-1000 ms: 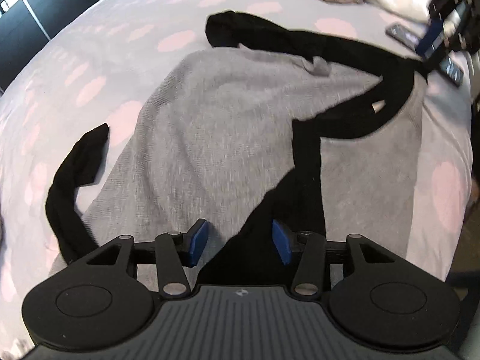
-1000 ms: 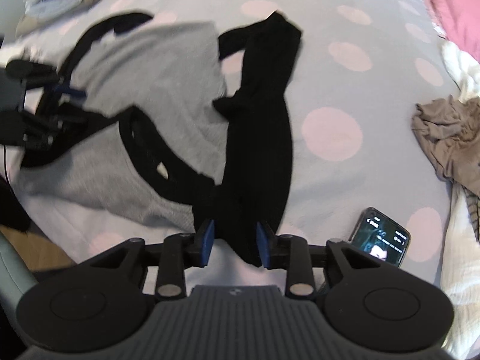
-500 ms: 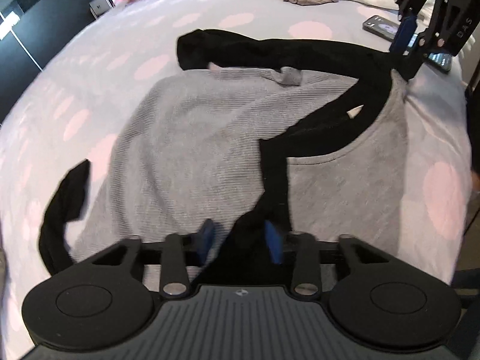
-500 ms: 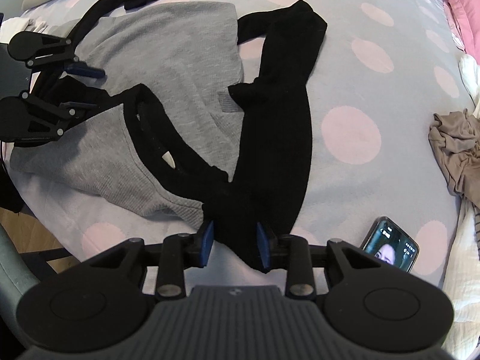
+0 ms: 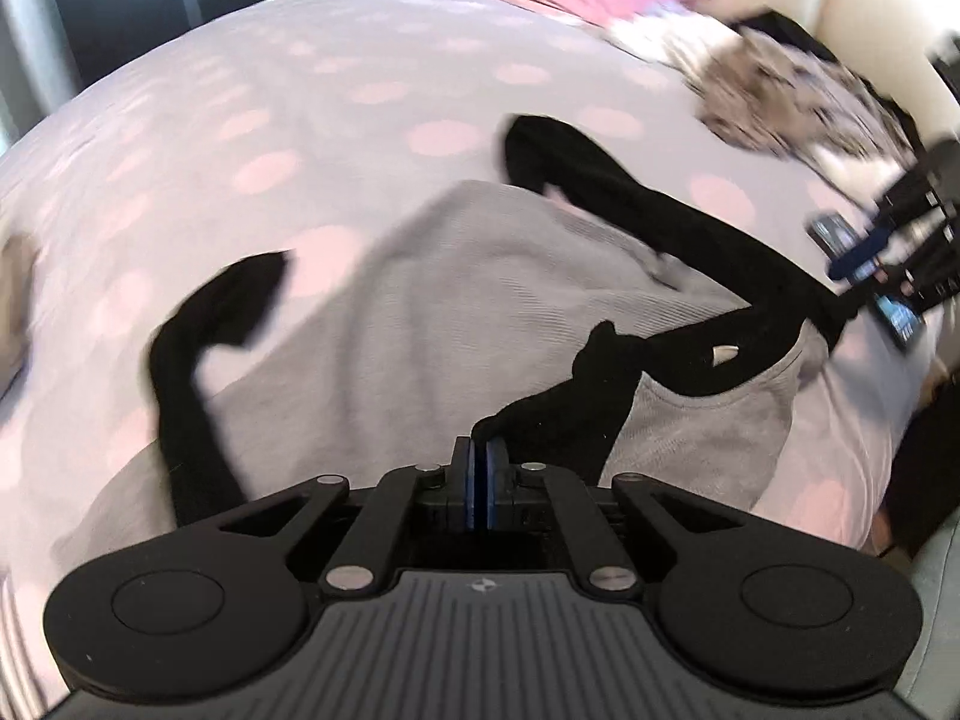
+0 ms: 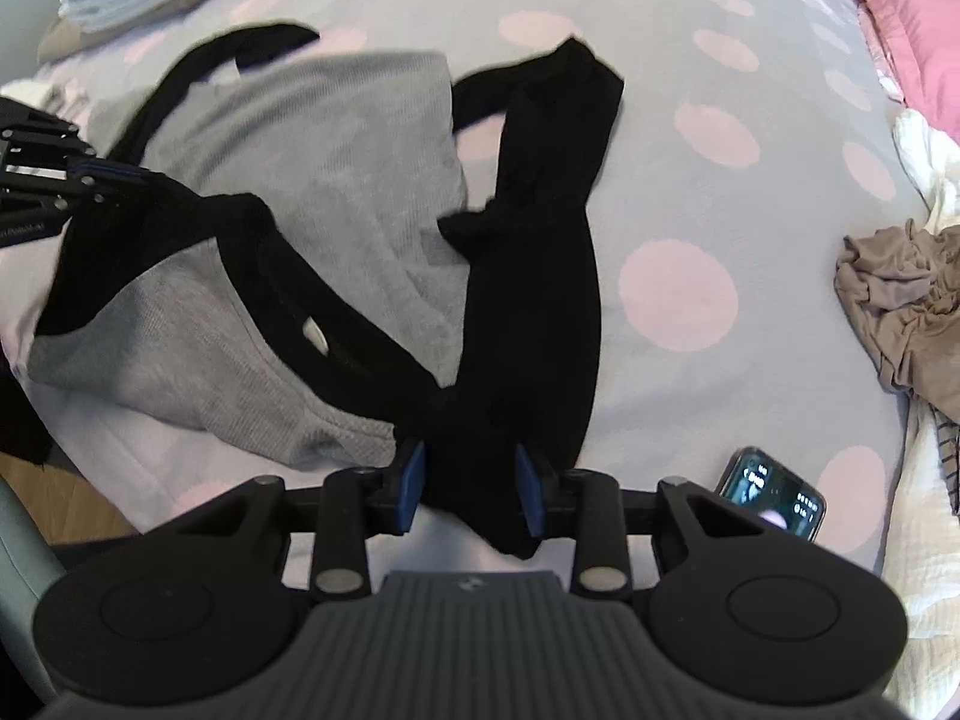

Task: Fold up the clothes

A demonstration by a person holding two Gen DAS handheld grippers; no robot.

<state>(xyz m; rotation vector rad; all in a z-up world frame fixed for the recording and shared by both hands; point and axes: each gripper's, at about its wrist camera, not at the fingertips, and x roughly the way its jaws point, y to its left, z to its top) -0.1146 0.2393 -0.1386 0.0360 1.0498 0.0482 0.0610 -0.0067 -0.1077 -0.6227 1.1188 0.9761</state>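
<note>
On the spotted bed, we are watching the grey-and-black top lying spread, unfolded. Our left gripper is pinching its black shoulder; our right gripper is gaping around the other sleeve. Folds are remaining.

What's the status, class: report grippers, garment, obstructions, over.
Left gripper shut on the shirt's black shoulder. Right gripper open, straddling the other shoulder. Phone beside the right gripper, off the shirt.
</note>
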